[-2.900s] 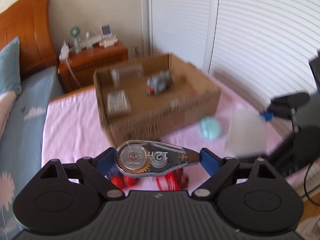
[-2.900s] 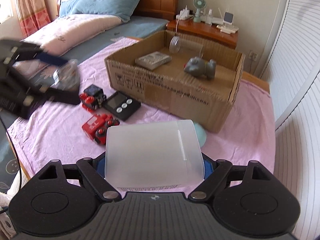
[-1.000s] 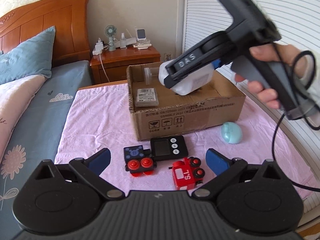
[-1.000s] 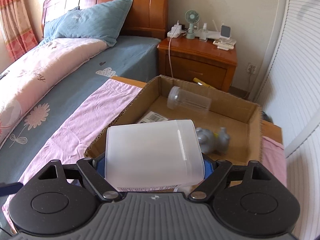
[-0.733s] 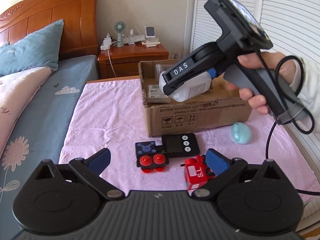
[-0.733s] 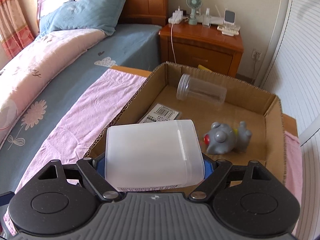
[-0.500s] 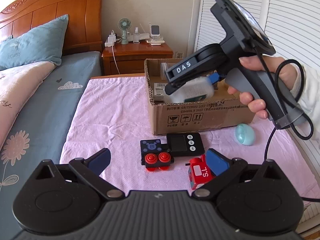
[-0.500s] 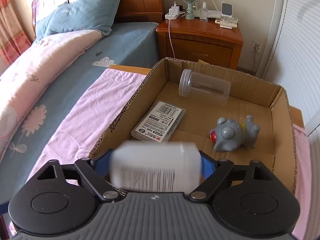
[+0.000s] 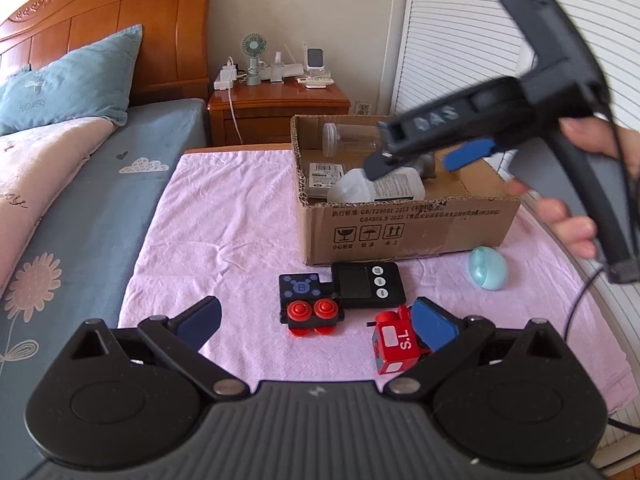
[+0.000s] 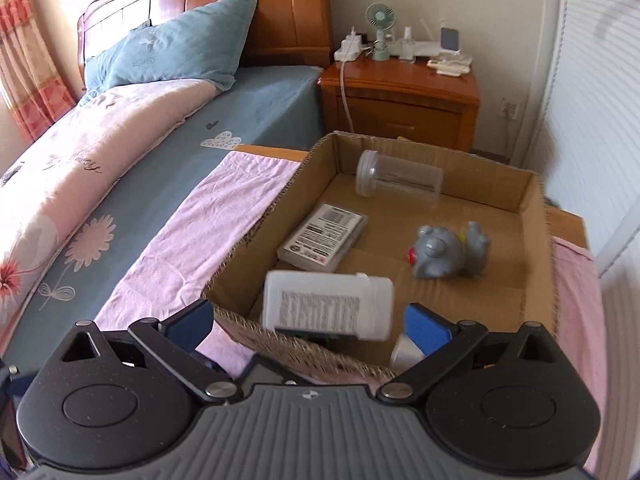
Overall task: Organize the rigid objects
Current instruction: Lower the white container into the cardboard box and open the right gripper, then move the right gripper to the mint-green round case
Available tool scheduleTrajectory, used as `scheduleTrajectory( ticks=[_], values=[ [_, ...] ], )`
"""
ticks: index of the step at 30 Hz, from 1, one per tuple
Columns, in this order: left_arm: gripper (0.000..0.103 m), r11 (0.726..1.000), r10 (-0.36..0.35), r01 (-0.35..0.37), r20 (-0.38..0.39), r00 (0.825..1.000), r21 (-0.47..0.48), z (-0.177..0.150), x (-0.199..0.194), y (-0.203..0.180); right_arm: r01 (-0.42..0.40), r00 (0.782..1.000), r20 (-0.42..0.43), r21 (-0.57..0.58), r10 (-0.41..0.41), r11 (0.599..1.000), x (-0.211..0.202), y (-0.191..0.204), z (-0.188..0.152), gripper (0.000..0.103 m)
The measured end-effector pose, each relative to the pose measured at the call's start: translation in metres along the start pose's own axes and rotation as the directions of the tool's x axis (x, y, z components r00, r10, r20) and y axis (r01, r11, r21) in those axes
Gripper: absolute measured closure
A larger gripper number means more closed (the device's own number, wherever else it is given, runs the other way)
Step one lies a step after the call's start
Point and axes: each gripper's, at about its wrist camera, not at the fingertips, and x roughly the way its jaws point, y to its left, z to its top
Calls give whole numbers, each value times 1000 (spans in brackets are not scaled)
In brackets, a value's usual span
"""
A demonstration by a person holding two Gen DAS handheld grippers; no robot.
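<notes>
A cardboard box (image 9: 408, 226) (image 10: 540, 248) stands on a pink cloth. In it lie a clear jar (image 10: 398, 180), a card pack (image 10: 324, 237), a grey toy figure (image 10: 448, 252) and a white bottle (image 10: 328, 306) (image 9: 376, 190), which is free of the fingers just above the box's near corner. My right gripper (image 10: 308, 322) is open over that near corner; it also shows in the left wrist view (image 9: 432, 156). My left gripper (image 9: 316, 318) is open and empty above a black toy car (image 9: 308, 300), a black timer (image 9: 366, 284) and a red toy train (image 9: 394, 346).
A teal egg-shaped object (image 9: 487, 268) lies on the cloth right of the box front. A bed with a blue pillow (image 10: 176, 52) is to the left. A wooden nightstand (image 10: 400, 100) with a fan stands behind the box. White slatted doors are on the right.
My right gripper opened and let go of the white bottle, which dropped into the box. My left gripper, which released a correction tape earlier, pulled back toward the toys.
</notes>
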Motion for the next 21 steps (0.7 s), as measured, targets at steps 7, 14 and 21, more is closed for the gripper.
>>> scheduleTrajectory(
  ticks=[7,14,21],
  values=[
    [2,999,31,-31,-6,999,-18,-3,-2,4,106,993,49,26,-107,994,-27,-11,-34,0],
    [2,998,46,-47,-31,998,-37,-8,6,8,237,970,29,111,-242,965,-26,-43,-75,0],
    [2,998,42,-44,-59,997,-42,-11,18,8,284,959,-48,163,-279,945,2,-58,-106,0]
  ],
)
